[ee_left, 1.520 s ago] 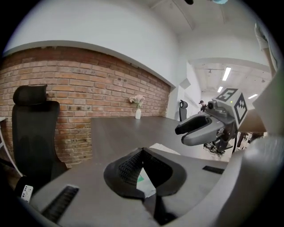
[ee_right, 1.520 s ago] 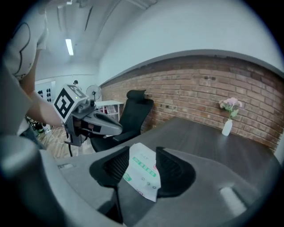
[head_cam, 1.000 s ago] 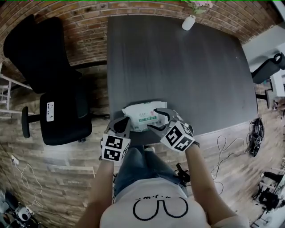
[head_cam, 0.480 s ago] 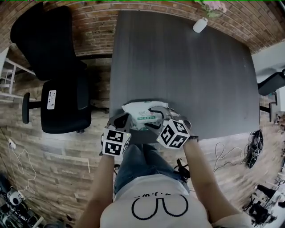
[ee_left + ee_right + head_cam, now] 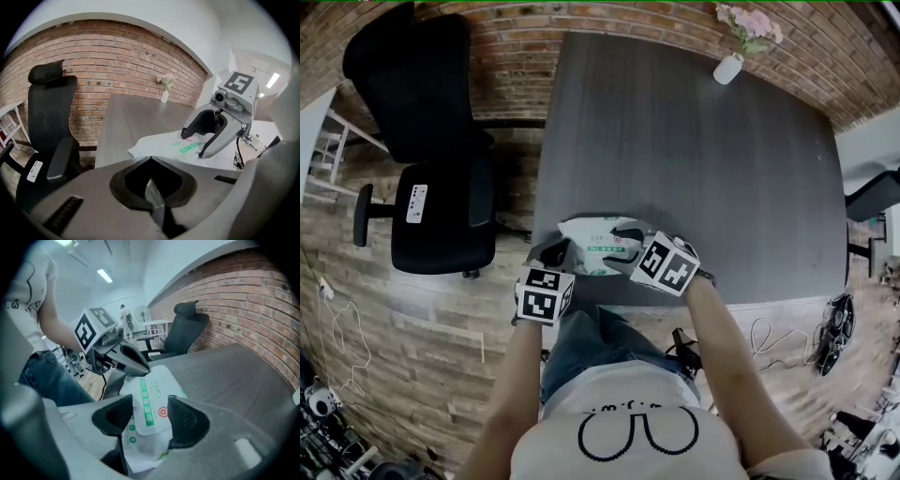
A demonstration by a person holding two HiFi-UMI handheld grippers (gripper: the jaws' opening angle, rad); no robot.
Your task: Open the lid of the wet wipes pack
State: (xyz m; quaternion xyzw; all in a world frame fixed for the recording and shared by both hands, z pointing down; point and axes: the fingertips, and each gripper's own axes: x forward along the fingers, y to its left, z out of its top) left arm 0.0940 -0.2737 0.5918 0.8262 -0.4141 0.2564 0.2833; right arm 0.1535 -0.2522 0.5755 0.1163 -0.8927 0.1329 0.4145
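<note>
1. Head view: white soft wet wipes pack (image 5: 598, 246) is seen lying flat at the near edge of a dark grey wooden table (image 5: 675, 159). It is flanked by the left gripper (image 5: 555, 251) at its left end and the right gripper (image 5: 623, 261) over its middle. A black office chair (image 5: 431, 187) is set beside the table, and a white vase of pink flowers (image 5: 728, 67) is placed at the far edge.
2. Left gripper view: the jaws are shown closed tip to tip, with a thin pale strip (apparently the pack's end seam) pinched between them.
3. Right gripper view: the jaws are held apart, astride the white lid flap with a green stripe (image 5: 149, 404) on top of the pack. The lid is shown lying flat and shut. Whether the pads press its edges cannot be told.
</note>
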